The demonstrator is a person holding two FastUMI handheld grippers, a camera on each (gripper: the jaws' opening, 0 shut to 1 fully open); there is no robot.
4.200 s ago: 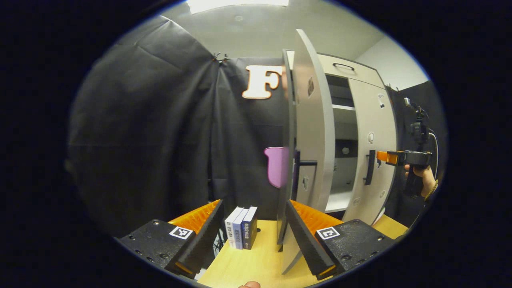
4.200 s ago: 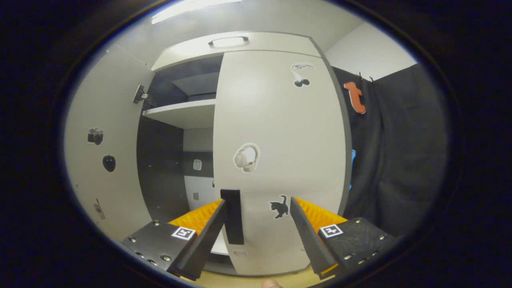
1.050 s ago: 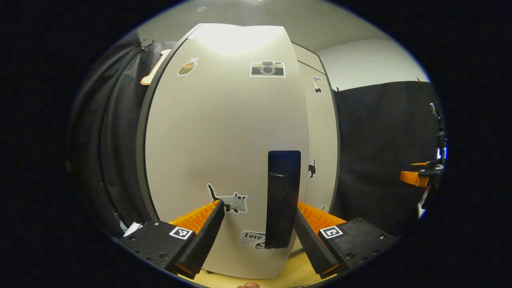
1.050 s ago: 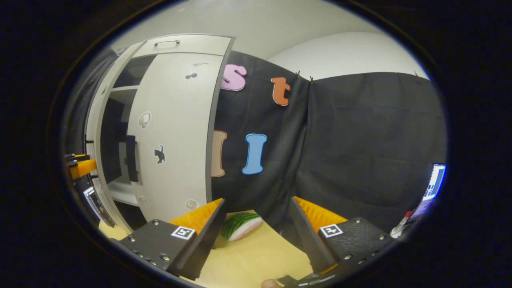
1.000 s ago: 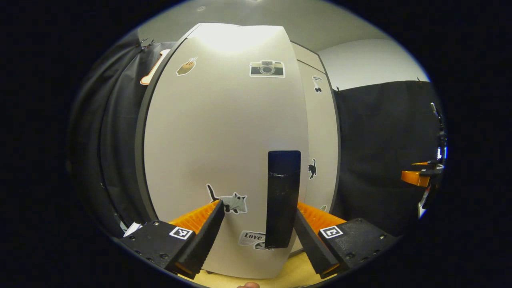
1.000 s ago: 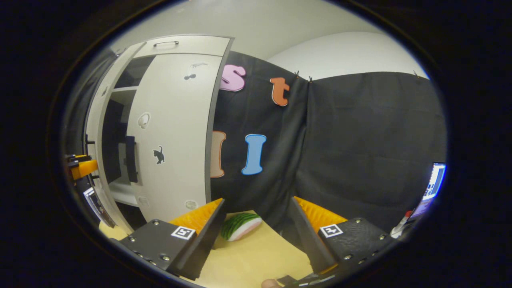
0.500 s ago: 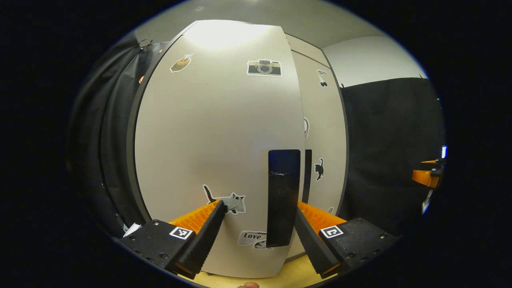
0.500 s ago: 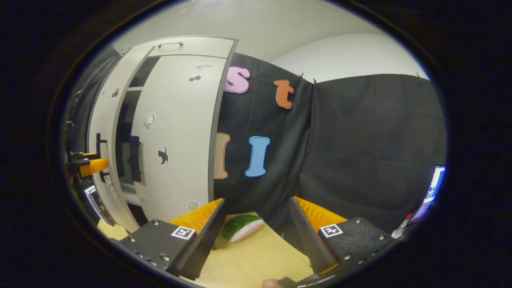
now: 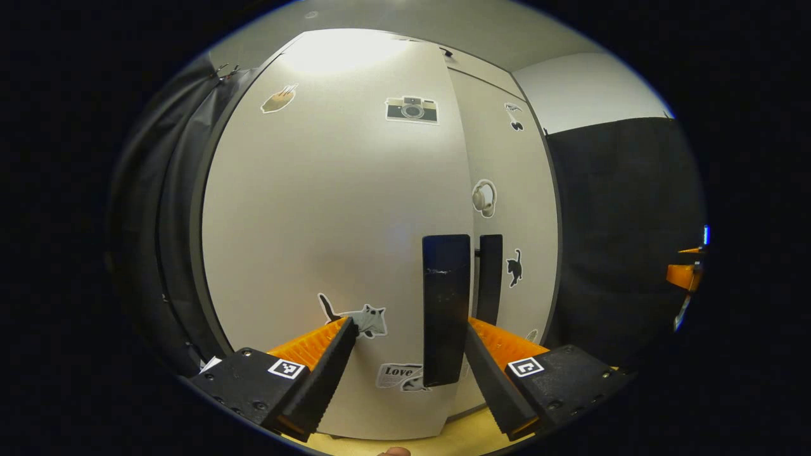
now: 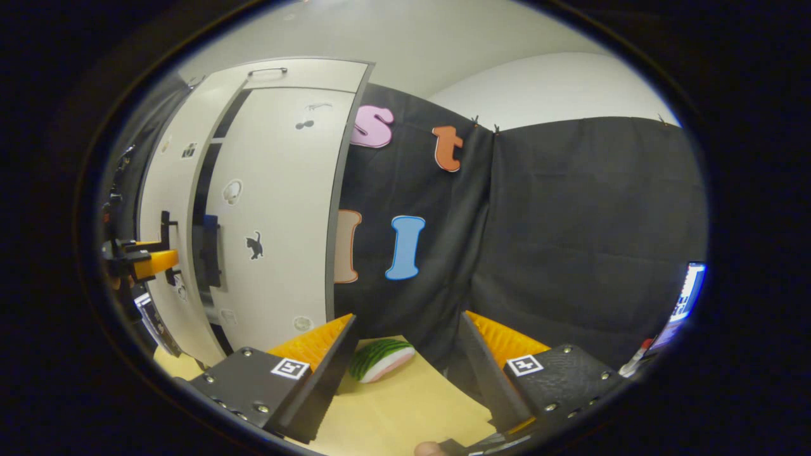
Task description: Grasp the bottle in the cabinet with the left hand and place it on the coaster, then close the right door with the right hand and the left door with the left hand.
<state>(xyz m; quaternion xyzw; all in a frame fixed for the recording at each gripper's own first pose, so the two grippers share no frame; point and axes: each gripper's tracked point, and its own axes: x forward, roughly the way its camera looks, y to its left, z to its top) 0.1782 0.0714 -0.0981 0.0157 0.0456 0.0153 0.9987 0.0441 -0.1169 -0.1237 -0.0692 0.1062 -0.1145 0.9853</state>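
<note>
- Left claw point(image 9: 405, 354) low in the left gripper view, fingers spread, pinching nothing; the left door's dark handle point(image 9: 447, 309) stands between them, close against the right-hand finger, contact not certain.
- Right claw point(image 10: 405, 354) at the bottom of the right gripper view, likewise spread and empty, hovering above the table point(image 10: 405, 411), well apart from the cabinet.
- Just beyond the right claw, a watermelon slice point(image 10: 382, 358) lying on the table at lower centre.
- Left door point(image 9: 336, 253), wide across the middle of the left gripper view, now nearly flush with the right door point(image 9: 507, 209); half a second ago it stood more ajar, and a second ago the right door's handle point(image 9: 490, 278) was hidden behind it, whereas now both handles stand side by side.
- In the right gripper view, at the left of the frame, only a narrow dark gap point(image 10: 204, 209) left between the two doors, slimmer than a moment back.
- Right door already closed against the cabinet; left door judged a last small push from seated, so the final step looks almost done.
- Bottle and coaster out of sight; the bottle's place cannot be told from these pictures, though the door stage suggests it is already set down.
- Farthest back, the black cloth wall point(image 10: 570, 221) across the right of the frame.
</note>
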